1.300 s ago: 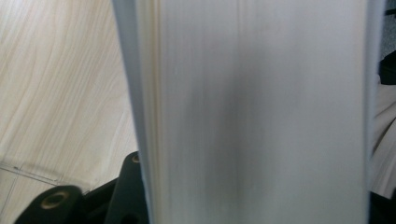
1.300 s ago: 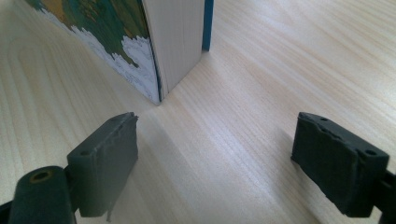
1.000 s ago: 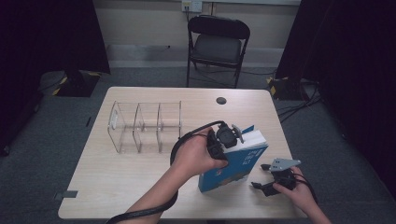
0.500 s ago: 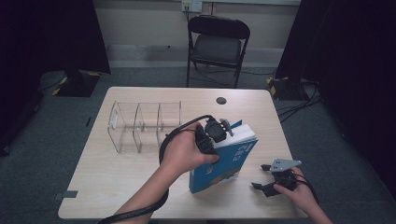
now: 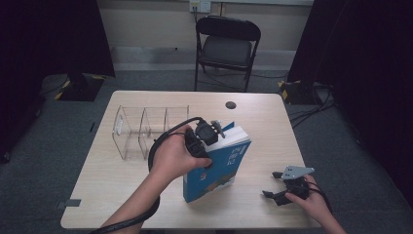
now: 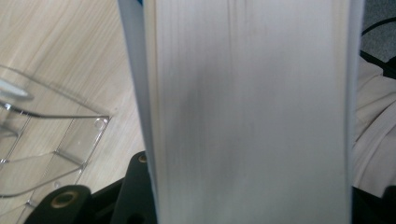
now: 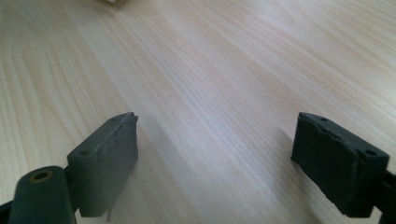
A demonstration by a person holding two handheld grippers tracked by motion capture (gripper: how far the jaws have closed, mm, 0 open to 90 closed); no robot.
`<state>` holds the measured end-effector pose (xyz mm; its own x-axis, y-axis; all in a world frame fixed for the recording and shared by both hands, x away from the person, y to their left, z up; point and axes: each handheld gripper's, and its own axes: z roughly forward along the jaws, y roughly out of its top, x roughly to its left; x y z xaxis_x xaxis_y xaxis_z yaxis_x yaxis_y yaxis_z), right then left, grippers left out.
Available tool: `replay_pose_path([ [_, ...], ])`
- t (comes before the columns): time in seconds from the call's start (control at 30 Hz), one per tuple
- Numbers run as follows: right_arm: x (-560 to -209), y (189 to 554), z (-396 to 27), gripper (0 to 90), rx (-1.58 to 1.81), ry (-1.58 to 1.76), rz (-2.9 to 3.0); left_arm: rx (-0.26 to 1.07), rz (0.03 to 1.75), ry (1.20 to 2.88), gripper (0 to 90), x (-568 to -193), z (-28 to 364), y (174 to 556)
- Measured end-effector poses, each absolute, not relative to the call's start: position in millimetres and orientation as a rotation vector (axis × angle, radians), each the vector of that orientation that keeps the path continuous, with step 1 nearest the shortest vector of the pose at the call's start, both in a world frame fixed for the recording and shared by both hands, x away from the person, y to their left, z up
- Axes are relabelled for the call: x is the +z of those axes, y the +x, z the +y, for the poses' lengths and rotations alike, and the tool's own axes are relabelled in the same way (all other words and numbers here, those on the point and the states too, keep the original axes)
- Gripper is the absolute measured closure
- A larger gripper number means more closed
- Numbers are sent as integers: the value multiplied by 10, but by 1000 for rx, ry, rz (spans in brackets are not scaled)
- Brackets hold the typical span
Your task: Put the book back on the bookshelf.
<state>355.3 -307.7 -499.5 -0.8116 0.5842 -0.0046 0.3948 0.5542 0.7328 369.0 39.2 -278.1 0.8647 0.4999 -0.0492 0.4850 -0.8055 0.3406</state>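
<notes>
A thick blue book (image 5: 220, 162) stands tilted on its lower corner near the middle of the wooden table (image 5: 112, 195). My left gripper (image 5: 210, 134) is shut on the book's top edge. In the left gripper view the white page block (image 6: 252, 112) sits between the black jaws of the left gripper (image 6: 261, 205). A clear acrylic organizer (image 5: 146, 129) with several upright dividers stands just left of the book, and its panels (image 6: 51, 140) show beside the pages. My right gripper (image 5: 272, 184) rests open near the front right edge, its jaws (image 7: 229, 163) spread over bare wood.
A black folding chair (image 5: 228, 46) stands behind the table. A small black round cap (image 5: 231, 105) sits in the tabletop near the far edge. Cables lie on the floor at the right.
The left gripper has carried the book leftward, toward the organizer, and raised it more upright. The right gripper has stayed in place, open.
</notes>
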Motion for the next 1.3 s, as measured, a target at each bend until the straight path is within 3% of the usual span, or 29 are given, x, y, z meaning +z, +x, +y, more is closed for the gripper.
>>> replay_pose_path([
  [1.3,-4995,3553,-3076,137,1108,817,2543,63,993,2615,617,-2663,1286,3698],
])
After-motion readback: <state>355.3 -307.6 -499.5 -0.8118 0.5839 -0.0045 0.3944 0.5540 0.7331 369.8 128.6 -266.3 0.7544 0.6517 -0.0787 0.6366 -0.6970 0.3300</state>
